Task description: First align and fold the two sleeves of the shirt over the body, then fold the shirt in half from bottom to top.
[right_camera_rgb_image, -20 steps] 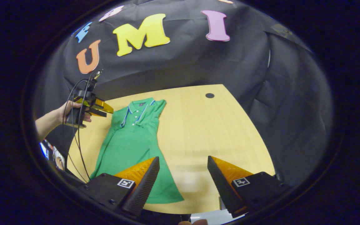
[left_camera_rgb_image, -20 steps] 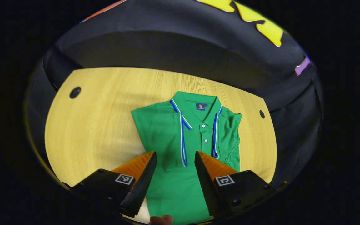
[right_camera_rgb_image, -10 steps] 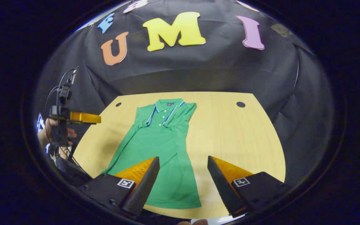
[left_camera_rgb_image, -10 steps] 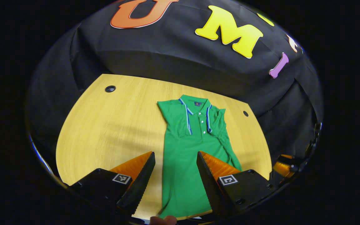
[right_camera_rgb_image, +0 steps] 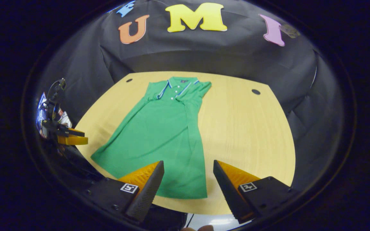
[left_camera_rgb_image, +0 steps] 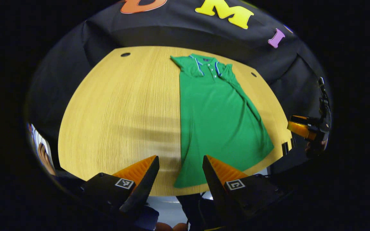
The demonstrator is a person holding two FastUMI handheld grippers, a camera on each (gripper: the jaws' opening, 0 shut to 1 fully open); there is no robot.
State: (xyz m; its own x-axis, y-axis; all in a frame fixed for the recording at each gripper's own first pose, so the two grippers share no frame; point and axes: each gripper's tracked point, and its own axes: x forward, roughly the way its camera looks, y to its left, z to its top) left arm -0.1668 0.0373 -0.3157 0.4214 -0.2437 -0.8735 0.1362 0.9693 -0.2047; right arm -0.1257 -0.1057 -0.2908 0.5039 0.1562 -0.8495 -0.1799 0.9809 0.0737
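Note:
A green polo shirt (left_camera_rgb_image: 218, 115) (right_camera_rgb_image: 161, 134) with blue-and-white collar trim lies flat on the wooden table (left_camera_rgb_image: 117, 118) (right_camera_rgb_image: 246, 134), collar at the far end, hem toward me, both sleeves folded in over the body. My left gripper (left_camera_rgb_image: 180, 166) is open above the table's near edge, with the hem's left corner between its fingers in the view. My right gripper (right_camera_rgb_image: 188, 171) is open above the hem's right corner. Each gripper also shows at the far side of the other's view: the right gripper (left_camera_rgb_image: 303, 128) and the left gripper (right_camera_rgb_image: 67, 136).
Two round cable holes (right_camera_rgb_image: 255, 91) (right_camera_rgb_image: 129, 80) sit near the table's far corners. Black cloth walls close in behind and at the sides. Bare wood spreads left of the shirt in the left gripper view and right of it in the right gripper view.
Both grippers pulled back from the collar end toward the hem at the near edge, so the whole shirt now shows. Both stayed open. The shirt has not moved.

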